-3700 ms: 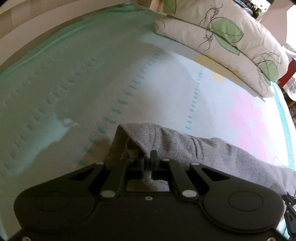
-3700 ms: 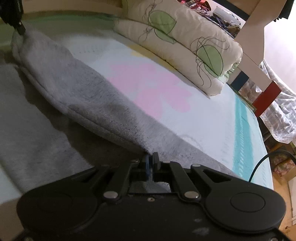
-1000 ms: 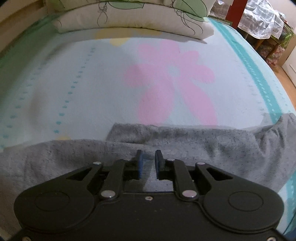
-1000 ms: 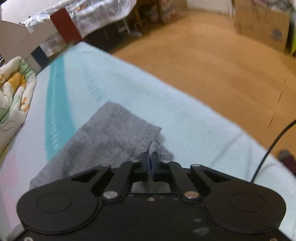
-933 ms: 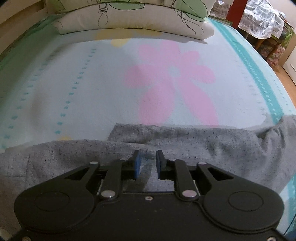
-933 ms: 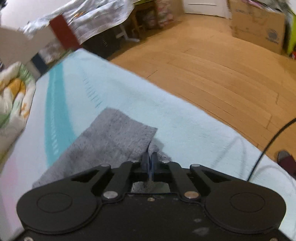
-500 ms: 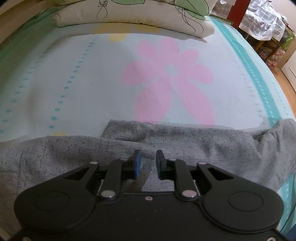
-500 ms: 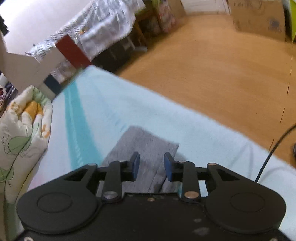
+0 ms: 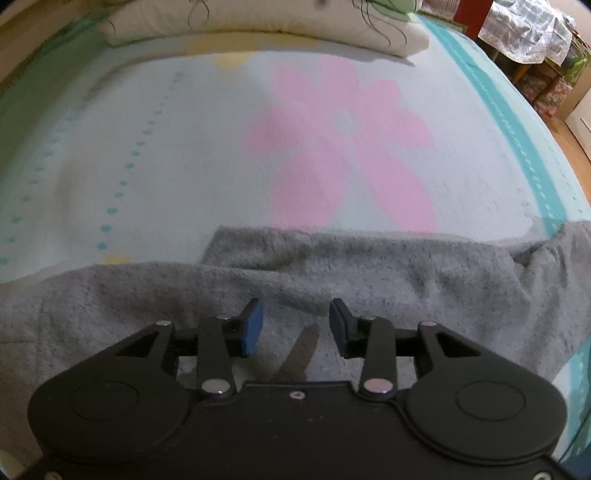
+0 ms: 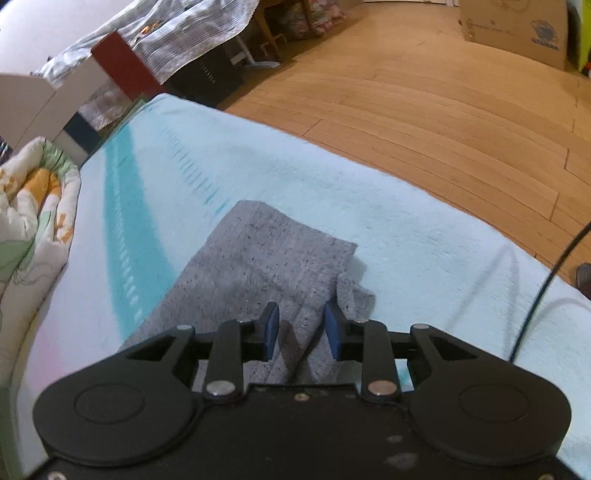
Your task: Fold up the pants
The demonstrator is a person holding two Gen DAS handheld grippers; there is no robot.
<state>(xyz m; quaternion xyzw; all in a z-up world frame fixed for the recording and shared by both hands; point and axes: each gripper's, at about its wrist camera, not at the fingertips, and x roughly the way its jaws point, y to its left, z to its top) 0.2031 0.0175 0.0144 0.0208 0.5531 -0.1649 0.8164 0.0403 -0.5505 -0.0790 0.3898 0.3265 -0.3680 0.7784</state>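
**Both claws let go, pants flat on the bed**

Left gripper (image 9: 294, 325): I've got it angled down over the grey pants (image 9: 332, 273). Its jaws have just been opening; blue pads (image 9: 251, 326) now stand well apart w/ only flat fabric showing in the gap below them, nothing pinched. So released.

From the left wrist cam the pants run as a long band across the near part of the bed sheet (image 9: 184, 147), left edge to right edge of view. There's a doubled layer: one edge sits a bit farther than the other, w/ a fold ridge running along the middle. At far right the fabric bunches up a little near the teal stripe (image 9: 517, 140). The pink flower print (image 9: 343, 144) lies just beyond the pants' far edge. Pillows (image 9: 258, 18) at the far end of the bed.

Right gripper (image 10: 300, 328): also pointing down, jaws parted, pads not pressing on anything. It has just let go too. The leg end of the pants (image 10: 273, 258) lies flat under and beyond the tips, w/ a small corner flipped out on the right side, just by the right pad. This end rests close to the bed's right edge; wood floor (image 10: 443, 92) beyond it, a cardboard box (image 10: 517, 29) far right, a black cable (image 10: 546, 280) on the right. Quilt (image 10: 33, 206) at left.
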